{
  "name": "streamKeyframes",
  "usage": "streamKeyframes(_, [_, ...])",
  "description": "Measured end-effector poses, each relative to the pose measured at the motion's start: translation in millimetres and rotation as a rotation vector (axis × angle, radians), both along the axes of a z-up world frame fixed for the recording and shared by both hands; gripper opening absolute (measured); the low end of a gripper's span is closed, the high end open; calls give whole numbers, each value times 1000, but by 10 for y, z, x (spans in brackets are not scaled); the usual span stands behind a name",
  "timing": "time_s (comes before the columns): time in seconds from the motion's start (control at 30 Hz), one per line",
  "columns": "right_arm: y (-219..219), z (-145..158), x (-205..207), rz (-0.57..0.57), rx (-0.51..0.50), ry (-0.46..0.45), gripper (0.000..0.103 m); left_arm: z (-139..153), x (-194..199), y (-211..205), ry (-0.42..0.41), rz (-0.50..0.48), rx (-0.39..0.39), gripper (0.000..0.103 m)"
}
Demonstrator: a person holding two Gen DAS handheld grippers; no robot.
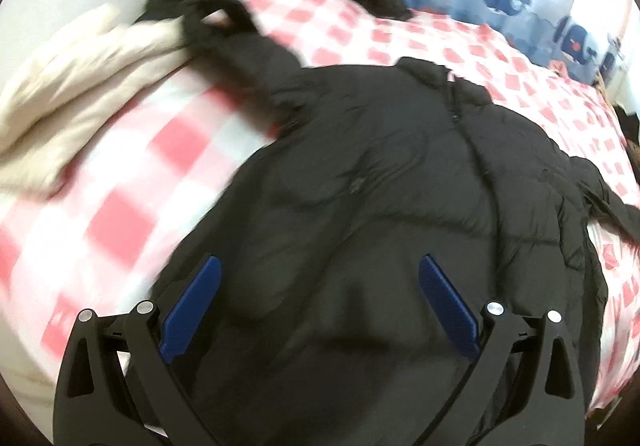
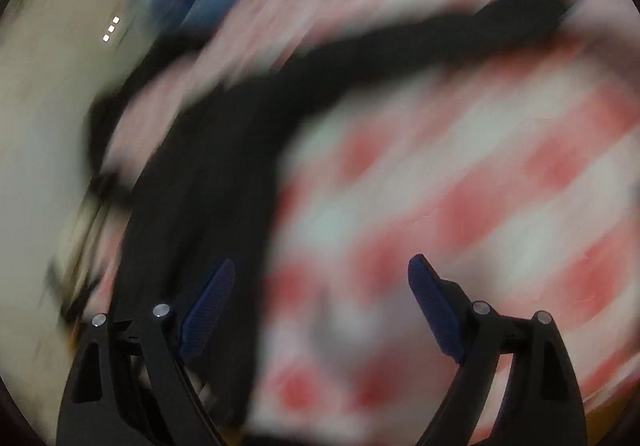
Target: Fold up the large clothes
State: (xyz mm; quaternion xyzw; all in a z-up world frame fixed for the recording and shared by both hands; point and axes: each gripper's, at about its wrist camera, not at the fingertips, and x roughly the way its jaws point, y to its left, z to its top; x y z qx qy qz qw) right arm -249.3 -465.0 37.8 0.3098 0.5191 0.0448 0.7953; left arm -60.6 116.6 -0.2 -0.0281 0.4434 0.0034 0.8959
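Black puffer jacket (image 1: 400,174) lies flat on the checkered bed (image 1: 120,214), running near to far. Left claw (image 1: 318,304) hangs spread right over its near end; right claw (image 2: 320,304), also spread, sits off its right edge.

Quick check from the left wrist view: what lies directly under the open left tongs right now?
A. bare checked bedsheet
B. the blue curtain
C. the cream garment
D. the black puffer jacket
D: the left tongs stand open over the black puffer jacket, which lies on the checked bedsheet.
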Motion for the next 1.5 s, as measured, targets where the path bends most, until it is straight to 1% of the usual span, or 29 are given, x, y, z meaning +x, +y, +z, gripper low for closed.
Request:
streamKeyframes(0.03, [321, -98, -15, 72, 24, 32, 85, 22, -94, 97, -1, 12, -9, 95])
streamKeyframes(0.07, [691, -180, -23, 152, 4, 60, 85, 49, -189, 180, -5, 19, -13, 95])
streamKeyframes(0.1, [913, -225, -30, 194, -29, 80, 85, 76, -282, 250, -11, 20, -7, 95])
streamKeyframes(0.17, [1255, -313, 5, 258, -68, 112, 85, 93, -383, 321, -18, 20, 21, 95])
streamKeyframes(0.23, [1451, -433, 44, 276, -120, 155, 85, 96, -467, 405, -19, 29, 53, 95])
streamKeyframes(0.27, [1493, -457, 59, 280, -143, 148, 81, 81, -494, 461, -16, 36, 59, 95])
streamKeyframes(0.3, [1538, -477, 51, 274, -172, 133, 71, 56, -508, 507, -9, 44, 65, 95])
streamKeyframes(0.33, [1552, -490, 37, 273, -179, 131, 45, 29, -504, 546, -1, 53, 71, 95])
streamKeyframes(0.37, [1546, -503, 33, 262, -163, 119, 27, 2, -502, 585, 9, 63, 77, 95])
streamKeyframes(0.43, [1504, -439, -14, 236, -121, 74, 13, -59, -490, 677, 36, 73, 80, 95])
streamKeyframes(0.5, [1413, -252, -18, 210, -109, 12, 10, -81, -479, 703, 61, 73, 81, 95])
streamKeyframes(0.53, [1311, -81, -47, 191, -104, -27, 9, -61, -490, 703, 74, 67, 77, 95])
streamKeyframes(0.63, [943, 309, -290, 138, -129, -83, 9, 65, -583, 625, 50, 21, 73, 95])
streamKeyframes(0.7, [705, 352, -459, 105, -148, -71, 9, 78, -624, 503, 53, -37, 96, 95])
streamKeyframes(0.77, [531, 175, -564, 83, -196, -5, 9, 11, -615, 419, 70, -69, 112, 95])
streamKeyframes(0.8, [462, -16, -579, 110, -201, 79, 9, -68, -596, 377, 86, -78, 130, 95])
streamKeyframes(0.83, [358, -229, -621, 100, -209, 149, 12, -137, -573, 345, 105, -82, 140, 95])
streamKeyframes(0.9, [218, -417, -683, 57, -205, 222, 28, -235, -530, 352, 138, -73, 134, 95])
streamKeyframes(0.93, [180, -407, -698, 33, -212, 223, 46, -227, -527, 379, 131, -67, 118, 95])
streamKeyframes(0.97, [104, -271, -729, -34, -271, 191, 57, -201, -518, 416, 119, -58, 106, 95])
streamKeyframes(1.0, [125, -138, -726, -70, -327, 153, 59, -129, -471, 489, 90, -35, 92, 95])
streamKeyframes(1.07, [163, 202, -645, -136, -405, 51, 74, 16, -325, 607, 54, 5, 83, 95])
streamKeyframes(1.13, [382, 536, -354, -135, -407, -77, 84, 240, 5, 710, 11, 57, 90, 95])
streamKeyframes(1.17, [518, 608, -199, -112, -397, -112, 84, 371, 203, 731, -20, 75, 105, 95])
streamKeyframes(1.23, [769, 695, 211, -44, -336, -179, 85, 606, 629, 664, -76, 80, 188, 95])
streamKeyframes(1.33, [1204, 533, 902, 32, -217, -257, 88, 759, 1433, 314, -90, -5, 415, 95])
streamKeyframes(1.4, [1363, 276, 1380, 41, -119, -257, 88, 686, 1903, 75, -58, -69, 558, 95])
streamKeyframes(1.43, [1474, 107, 1570, 38, -60, -255, 88, 564, 2213, -68, -17, -114, 655, 95])
streamKeyframes(1.5, [1605, -147, 1869, 28, 21, -243, 88, 334, 2615, -235, 49, -175, 778, 95])
